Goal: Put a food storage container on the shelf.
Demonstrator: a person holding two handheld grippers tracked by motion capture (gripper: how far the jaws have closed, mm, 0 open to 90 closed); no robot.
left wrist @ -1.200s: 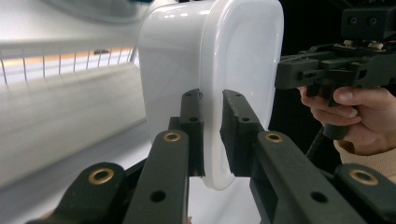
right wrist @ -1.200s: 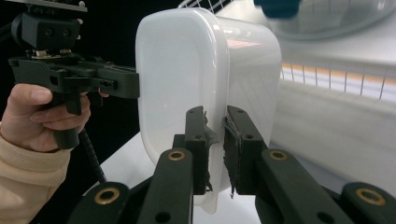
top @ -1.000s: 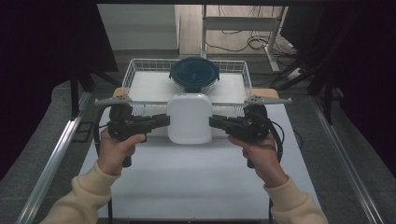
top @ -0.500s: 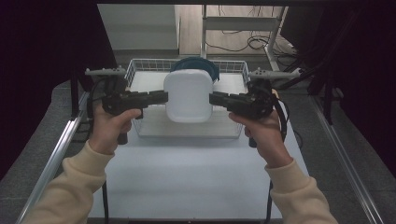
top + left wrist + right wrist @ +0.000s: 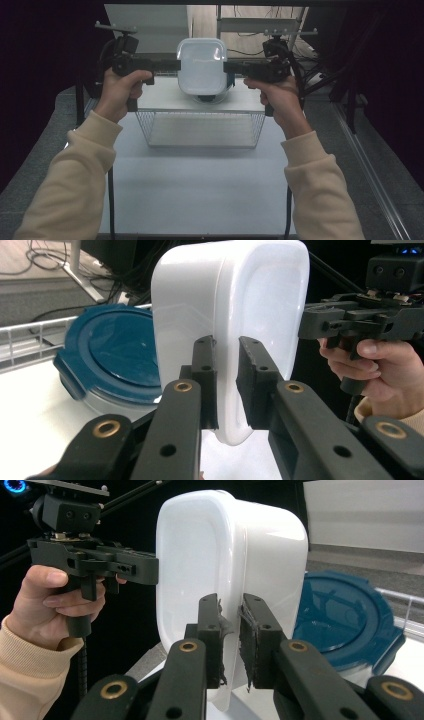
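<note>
Dim room with dark edges. Soft glare falls on the white tub point(image 5: 201, 66). The close jaws look slightly blurred.

Cream sleeves point(image 5: 75, 175), black tools point(image 5: 177, 65)

**Both grippers raised level, jaws clamped from either side**

The left black two-jaw gripper point(image 5: 172, 64) is held level in the left hand point(image 5: 119, 90), its jaws pointed inward to the right and pressed shut on the rim of a white rounded plastic container point(image 5: 202, 66); the right black two-jaw gripper point(image 5: 231, 67) is held likewise in the right hand point(image 5: 278, 95), mirrored; both forearms in cream sleeves point(image 5: 75, 175) are stretched forward and raised.
</note>
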